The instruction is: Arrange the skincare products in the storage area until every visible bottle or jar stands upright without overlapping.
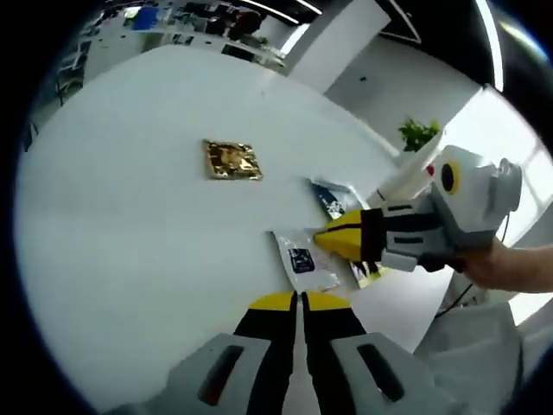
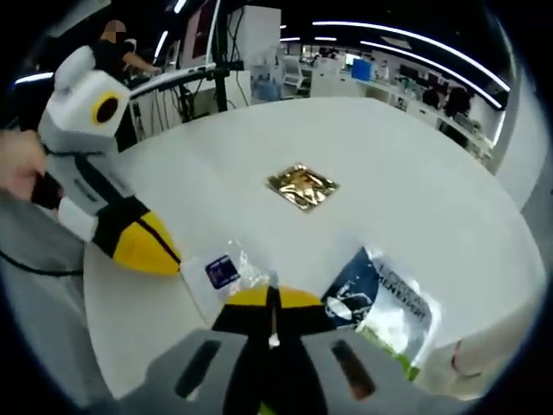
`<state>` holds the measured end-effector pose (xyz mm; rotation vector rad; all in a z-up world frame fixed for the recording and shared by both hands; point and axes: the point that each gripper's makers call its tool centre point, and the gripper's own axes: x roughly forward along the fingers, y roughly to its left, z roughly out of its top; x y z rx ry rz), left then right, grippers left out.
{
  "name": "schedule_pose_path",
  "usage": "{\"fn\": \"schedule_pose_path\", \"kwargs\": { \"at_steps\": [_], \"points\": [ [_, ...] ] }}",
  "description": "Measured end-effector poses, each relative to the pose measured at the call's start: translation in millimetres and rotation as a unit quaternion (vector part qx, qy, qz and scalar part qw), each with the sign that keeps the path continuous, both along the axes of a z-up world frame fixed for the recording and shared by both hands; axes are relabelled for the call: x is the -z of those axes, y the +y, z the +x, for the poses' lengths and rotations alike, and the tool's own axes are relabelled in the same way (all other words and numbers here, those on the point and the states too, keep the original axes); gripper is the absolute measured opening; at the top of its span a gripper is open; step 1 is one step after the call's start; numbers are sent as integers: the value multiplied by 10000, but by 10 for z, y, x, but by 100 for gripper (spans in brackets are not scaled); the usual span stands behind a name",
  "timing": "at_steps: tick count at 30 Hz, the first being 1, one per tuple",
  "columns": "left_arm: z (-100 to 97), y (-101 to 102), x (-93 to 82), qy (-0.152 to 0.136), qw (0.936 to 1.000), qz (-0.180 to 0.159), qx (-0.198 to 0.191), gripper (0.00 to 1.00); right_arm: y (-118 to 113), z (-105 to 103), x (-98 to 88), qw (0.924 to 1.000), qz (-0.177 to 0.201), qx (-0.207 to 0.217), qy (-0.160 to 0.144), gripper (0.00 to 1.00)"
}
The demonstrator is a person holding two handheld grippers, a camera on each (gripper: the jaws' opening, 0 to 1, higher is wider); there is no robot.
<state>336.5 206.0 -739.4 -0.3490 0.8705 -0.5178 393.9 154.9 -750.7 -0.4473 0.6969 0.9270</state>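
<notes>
1. Pinching together at the bottom of the left gripper view, the left gripper (image 1: 299,302) has its yellow tips clenched on nothing, just short of the clear plastic sachet with a dark blue label (image 1: 301,258).
2. The right gripper (image 2: 272,300) also looks closed; its tips sit at that sachet's (image 2: 226,271) edge, and whether they pinch film I cannot tell.
3. Risk: flat, slippery sachets on the smooth white round table (image 1: 130,199) may skate away or overlap the dark blue and white foil pouch (image 2: 380,304) beside them.
4. Farther off, the gold foil square packet (image 1: 232,161) lies alone; such limp packets probably cannot stand upright.
</notes>
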Motion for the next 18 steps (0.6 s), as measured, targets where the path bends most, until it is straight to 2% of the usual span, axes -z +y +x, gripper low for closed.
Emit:
{"fn": "schedule_pose_path", "kwargs": {
  "at_steps": [4, 7, 10, 14, 18],
  "points": [
    [-52, 35, -86, -240, 9988, 307, 306, 2, 9, 6, 2, 10000, 8, 4, -9, 1],
    [7, 45, -194, -707, 9929, 746, 600, 3, 13, 7, 4, 10000, -1, -7, -31, 1],
    [87, -19, -254, -1008, 9870, 919, 855, 5, 13, 10, 5, 10000, 3, -11, -21, 1],
    [214, -184, -274, -1374, 9741, 1190, 1344, 8, 24, 25, 3, 10000, -17, -70, -36, 1],
    [287, -299, -204, -1611, 9573, 1592, 1799, 13, 37, 26, 1, 9995, -56, -294, -87, 1]
  ]
}}
